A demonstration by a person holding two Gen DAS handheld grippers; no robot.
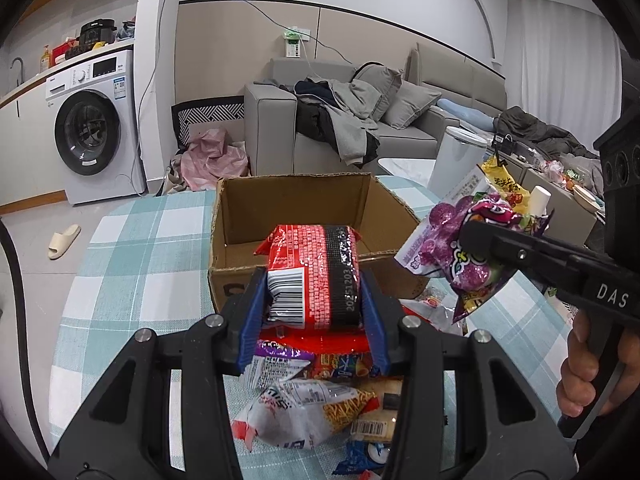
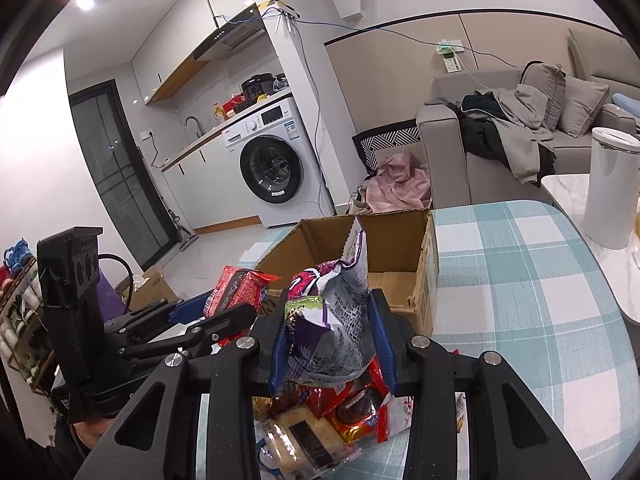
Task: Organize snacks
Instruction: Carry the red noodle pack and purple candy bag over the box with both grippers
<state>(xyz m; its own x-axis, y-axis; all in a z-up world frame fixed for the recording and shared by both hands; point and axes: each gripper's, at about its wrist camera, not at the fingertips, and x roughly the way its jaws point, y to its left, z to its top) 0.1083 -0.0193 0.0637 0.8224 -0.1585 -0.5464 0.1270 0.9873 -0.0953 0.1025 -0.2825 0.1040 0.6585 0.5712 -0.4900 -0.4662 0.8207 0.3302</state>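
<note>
On the left, the left gripper (image 1: 314, 312) pinches a red foil snack packet with a black band and a white barcode (image 1: 312, 276) between its blue-padded fingers (image 1: 252, 320). The packet stands clear of the tabletop, its far end reaching over the near wall of the open brown cardboard box (image 1: 240, 208); one pad presses the barcode side, the other the black band. Below the fingers a loose heap of mixed snack bags (image 1: 308, 404) lies on the teal-and-white checked tabletop (image 1: 132, 264).

To the right, the right gripper (image 2: 332, 344), held by a hand (image 1: 580, 380), is clamped on a crumpled purple-and-white grape-printed snack bag (image 2: 336, 320). Its blue fingers (image 2: 384, 344) squeeze the bag's lower half from both sides, and the bag's serrated top edge rises above them, in front of the box's open interior. The bag hangs off the tabletop, just beside the box's near right corner.
</note>
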